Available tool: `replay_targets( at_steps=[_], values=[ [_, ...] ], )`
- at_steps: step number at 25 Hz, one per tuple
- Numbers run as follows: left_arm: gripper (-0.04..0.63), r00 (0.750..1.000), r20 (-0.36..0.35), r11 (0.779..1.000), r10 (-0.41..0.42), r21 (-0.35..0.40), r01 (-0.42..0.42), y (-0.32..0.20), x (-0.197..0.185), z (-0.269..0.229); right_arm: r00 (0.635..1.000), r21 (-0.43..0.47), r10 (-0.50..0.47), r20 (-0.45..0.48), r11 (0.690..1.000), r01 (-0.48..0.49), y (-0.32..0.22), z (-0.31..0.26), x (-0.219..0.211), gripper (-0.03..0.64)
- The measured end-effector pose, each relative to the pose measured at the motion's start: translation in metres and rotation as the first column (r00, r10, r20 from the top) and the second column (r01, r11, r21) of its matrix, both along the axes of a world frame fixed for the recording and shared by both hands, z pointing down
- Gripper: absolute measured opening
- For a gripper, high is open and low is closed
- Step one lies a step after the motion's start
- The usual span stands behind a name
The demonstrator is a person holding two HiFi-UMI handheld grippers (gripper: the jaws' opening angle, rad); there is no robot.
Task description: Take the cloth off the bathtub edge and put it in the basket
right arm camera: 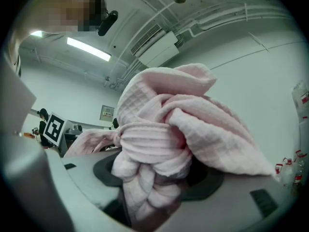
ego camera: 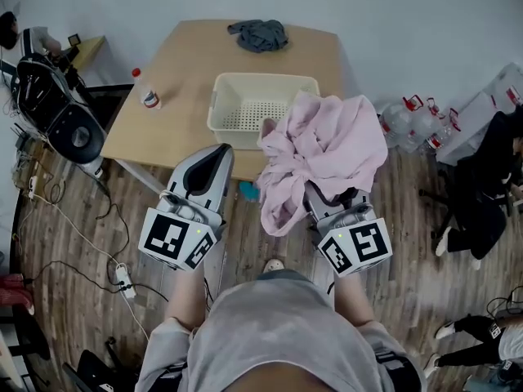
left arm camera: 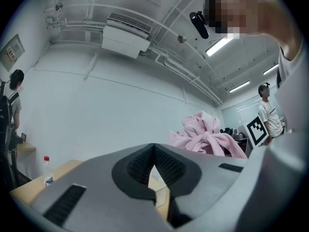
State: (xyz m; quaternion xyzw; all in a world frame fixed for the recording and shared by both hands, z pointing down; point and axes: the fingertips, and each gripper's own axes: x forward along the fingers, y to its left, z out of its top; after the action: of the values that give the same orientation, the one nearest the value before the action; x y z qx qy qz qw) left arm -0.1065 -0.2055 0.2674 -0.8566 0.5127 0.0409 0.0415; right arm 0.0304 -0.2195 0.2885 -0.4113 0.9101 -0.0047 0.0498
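Note:
A bundled pink cloth [ego camera: 327,149] hangs in the air over the table's near right edge, just right of the cream basket [ego camera: 222,96]. My right gripper [ego camera: 325,204] is shut on the pink cloth, whose folds [right arm camera: 164,139] cover its jaws [right arm camera: 155,180]. To the left, my left gripper [ego camera: 206,170] is shut and holds nothing, pointing toward the basket's near left corner. From the left gripper view the closed jaws [left arm camera: 154,148] point upward, and the pink cloth [left arm camera: 207,135] shows to the right. No bathtub is in view.
The basket stands on a wooden table [ego camera: 176,72] with a grey cloth [ego camera: 258,34] at the far side and a small bottle [ego camera: 149,96] at the left. Water jugs [ego camera: 409,119] and seated people are at the right; a chair [ego camera: 61,113] and cables lie at the left.

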Motion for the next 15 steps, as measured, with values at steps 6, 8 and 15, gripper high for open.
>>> replay_targets(
  at_steps=[6,8,15],
  values=[
    [0.005,1.0,0.003,1.0,-0.012,-0.001,0.012,-0.025,0.0,0.004,1.0,0.005,-0.001,0.003,1.0,0.001,-0.027,0.0,0.003,0.293],
    [0.005,1.0,0.0,1.0,-0.011,-0.006,0.011,-0.033,-0.006,0.007,1.0,0.0,0.002,0.005,1.0,-0.002,-0.036,0.002,-0.001,0.293],
    [0.005,0.999,-0.001,0.999,0.036,-0.02,-0.036,-0.077,-0.036,0.013,0.999,-0.014,0.054,0.001,0.998,-0.054,-0.073,0.008,-0.029,0.293]
  ],
)
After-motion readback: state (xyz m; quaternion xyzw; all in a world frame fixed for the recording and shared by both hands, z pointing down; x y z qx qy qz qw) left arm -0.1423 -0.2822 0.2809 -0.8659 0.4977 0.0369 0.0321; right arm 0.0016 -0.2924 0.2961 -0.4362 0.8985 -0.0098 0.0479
